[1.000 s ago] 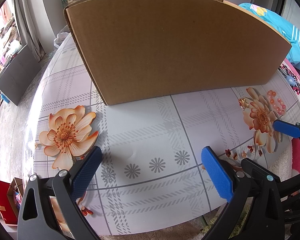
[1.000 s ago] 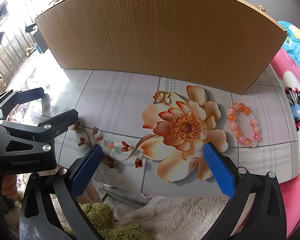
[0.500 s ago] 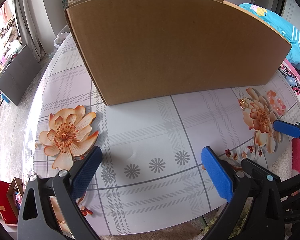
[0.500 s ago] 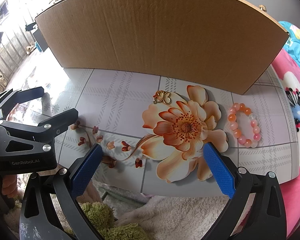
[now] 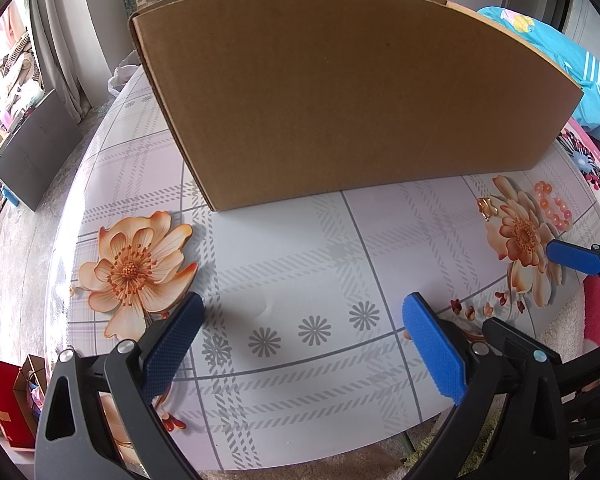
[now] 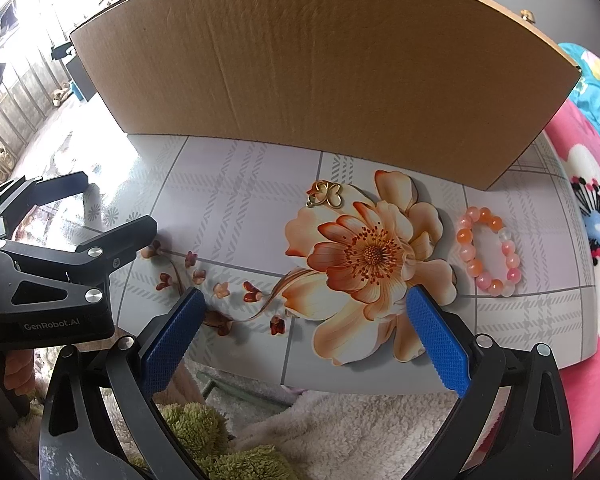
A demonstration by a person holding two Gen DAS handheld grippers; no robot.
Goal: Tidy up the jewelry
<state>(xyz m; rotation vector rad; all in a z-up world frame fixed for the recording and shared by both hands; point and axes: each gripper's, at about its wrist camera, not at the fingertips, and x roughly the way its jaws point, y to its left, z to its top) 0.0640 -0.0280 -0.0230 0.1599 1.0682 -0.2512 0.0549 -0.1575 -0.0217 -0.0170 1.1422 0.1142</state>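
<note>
A pink and orange bead bracelet [image 6: 488, 254] lies on the table at the right, also seen far right as the bracelet [image 5: 552, 208] in the left wrist view. A small gold butterfly charm [image 6: 326, 196] rests at the top of a printed flower; the same charm [image 5: 488, 205] shows in the left wrist view. My right gripper [image 6: 306, 328] is open, low over the table's near edge, short of both pieces. My left gripper [image 5: 306, 340] is open over bare tabletop to the left, holding nothing. A tall cardboard box [image 6: 320, 68] stands behind the jewelry; its inside is hidden.
The round table [image 5: 300, 240] has a glossy plaid cover with printed flowers. A fluffy white and green rug [image 6: 300, 432] lies below its near edge. A pink floral blanket [image 6: 596, 240] sits at the right. Red gift bags [image 5: 4, 400] stand on the floor left.
</note>
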